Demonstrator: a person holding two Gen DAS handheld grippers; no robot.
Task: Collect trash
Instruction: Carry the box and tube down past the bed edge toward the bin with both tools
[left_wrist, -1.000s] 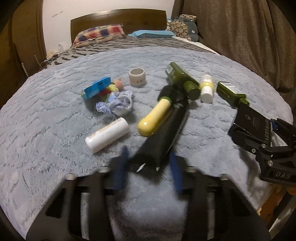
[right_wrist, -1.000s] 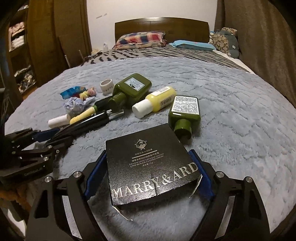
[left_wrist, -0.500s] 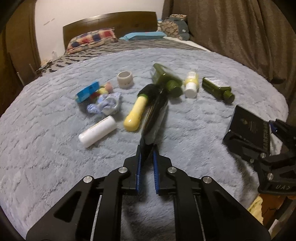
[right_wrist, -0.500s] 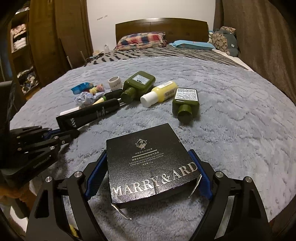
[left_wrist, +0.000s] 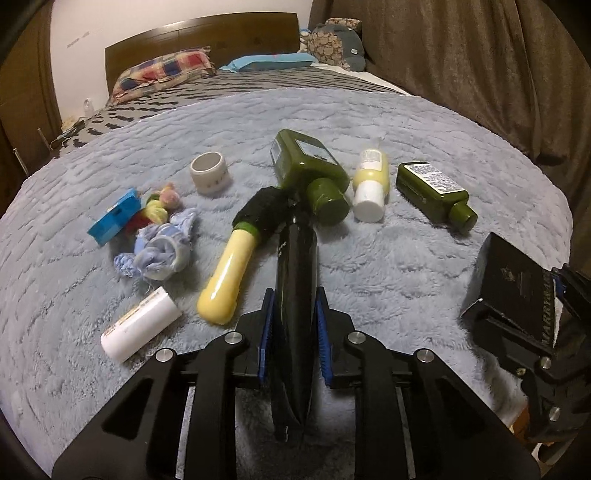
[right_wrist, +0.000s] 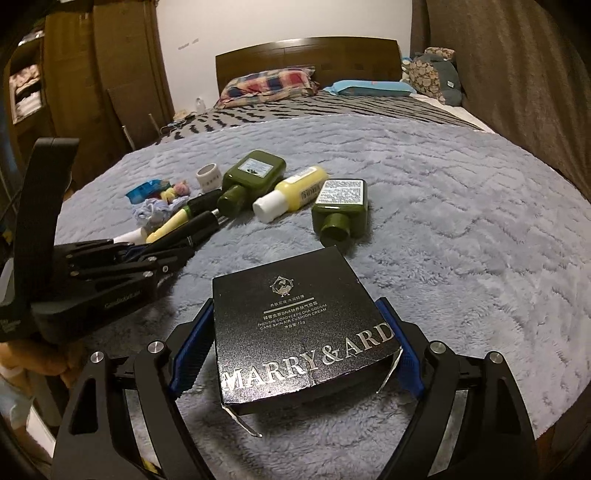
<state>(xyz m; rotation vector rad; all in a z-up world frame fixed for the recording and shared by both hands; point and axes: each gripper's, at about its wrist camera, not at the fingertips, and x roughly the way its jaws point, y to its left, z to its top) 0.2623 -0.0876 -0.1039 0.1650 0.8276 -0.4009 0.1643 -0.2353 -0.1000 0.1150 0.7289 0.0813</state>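
My left gripper (left_wrist: 293, 332) is shut on a black tube (left_wrist: 295, 295) that points away over the grey blanket (left_wrist: 406, 277). My right gripper (right_wrist: 295, 350) is shut on a black MARRY&ARD box (right_wrist: 295, 325), held low near the bed's front edge; the box also shows in the left wrist view (left_wrist: 517, 291). On the blanket lie a large green bottle (left_wrist: 310, 173), a small green bottle (left_wrist: 432, 192), a yellow bottle with a white cap (left_wrist: 369, 181), a yellow tube with a black cap (left_wrist: 236, 266), a white tube (left_wrist: 140, 325), a white ring-shaped cup (left_wrist: 210, 173) and a pile of small wrappers (left_wrist: 147, 229).
Pillows (left_wrist: 162, 74) and a wooden headboard (left_wrist: 199, 37) stand at the far end of the bed. Brown curtains (left_wrist: 480, 55) hang on the right. A wardrobe and shelves (right_wrist: 74, 92) stand on the left. The bed's front edge is just below both grippers.
My left gripper closed on the black tube, pulled back with it, then moved forward toward the bottles. The right gripper with the box has barely moved.
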